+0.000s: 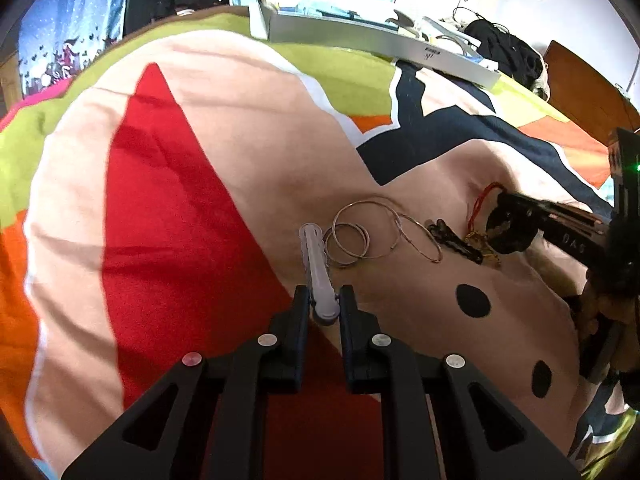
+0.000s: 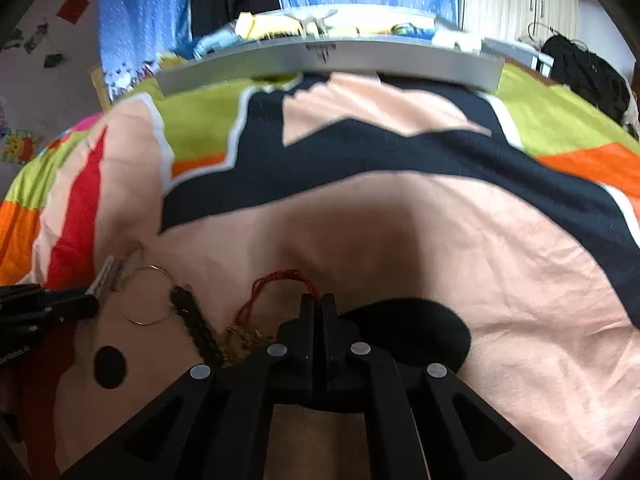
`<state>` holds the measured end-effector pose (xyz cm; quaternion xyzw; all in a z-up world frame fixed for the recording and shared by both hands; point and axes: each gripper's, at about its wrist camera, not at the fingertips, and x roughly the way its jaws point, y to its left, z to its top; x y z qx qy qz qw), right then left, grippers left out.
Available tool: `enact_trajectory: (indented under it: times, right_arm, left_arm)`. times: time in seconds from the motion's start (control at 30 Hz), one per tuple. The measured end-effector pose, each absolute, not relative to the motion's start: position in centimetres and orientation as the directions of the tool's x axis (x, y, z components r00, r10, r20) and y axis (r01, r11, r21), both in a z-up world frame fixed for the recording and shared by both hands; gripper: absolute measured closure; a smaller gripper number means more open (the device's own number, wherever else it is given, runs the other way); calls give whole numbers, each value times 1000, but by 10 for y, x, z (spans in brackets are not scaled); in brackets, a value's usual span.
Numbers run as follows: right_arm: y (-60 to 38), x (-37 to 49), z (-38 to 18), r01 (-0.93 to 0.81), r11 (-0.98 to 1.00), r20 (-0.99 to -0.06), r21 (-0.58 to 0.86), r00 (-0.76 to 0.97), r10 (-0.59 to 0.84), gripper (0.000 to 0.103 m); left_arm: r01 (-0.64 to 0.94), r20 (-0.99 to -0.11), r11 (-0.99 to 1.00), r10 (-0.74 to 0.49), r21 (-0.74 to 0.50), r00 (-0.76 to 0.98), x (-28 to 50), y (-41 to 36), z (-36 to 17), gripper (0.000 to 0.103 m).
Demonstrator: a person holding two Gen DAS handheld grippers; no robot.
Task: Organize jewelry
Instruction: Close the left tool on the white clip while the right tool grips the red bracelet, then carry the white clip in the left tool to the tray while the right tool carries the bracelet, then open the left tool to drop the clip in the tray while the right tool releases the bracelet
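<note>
Nearest the lens in your left wrist view, your left gripper [image 1: 325,294] is clamping the near end of a pale lilac hair clip [image 1: 316,264], which is lying on the bed cover [image 1: 224,152] at the lower centre of the frame. Just right of the clip, thin silver hoops [image 1: 352,240] are resting in a loose overlapping pile, and a dark braided band [image 1: 456,240] is lying further right. In your right wrist view, your right gripper [image 2: 318,300] is pinching a red cord [image 2: 280,280] at lower centre, its jaws pressed together on the strand. A gold tassel [image 2: 244,338] is sitting just left of that gripper. A grey tray [image 2: 328,62] full of items is lying across the top of the frame.
</note>
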<state>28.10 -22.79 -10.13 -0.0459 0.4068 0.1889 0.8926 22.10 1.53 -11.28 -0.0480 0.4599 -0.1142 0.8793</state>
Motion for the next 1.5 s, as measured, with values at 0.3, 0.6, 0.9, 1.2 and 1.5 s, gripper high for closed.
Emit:
enact_trajectory:
  times: [0.3,0.6,0.9,1.2,1.5]
  right_arm:
    - [-228,280,-54,-421,903,-659,89,655,370,99]
    - [-224,348,32,-469,881,-616,62,677,404,99]
    - [-240,450,54,-349,928,-561,128,746,358,99]
    - [-271,498,8,-213,956,-613,204,734,294,99]
    - [-269,497,-10,-253,949,-617,186,722,313,98]
  left_arm:
    - [167,-739,973,-229,-159,633,232,3,-53,92]
    - [226,-622,966,-254,-125,741,339,-25,20,91]
    - [237,-630,950,-313,-204,711,464,-41,39,91]
    - [202,-734,957,-288,-206,615,524,-62,-1,91]
    - [216,-740,954,-297,-206,604,526,-64,-14,90]
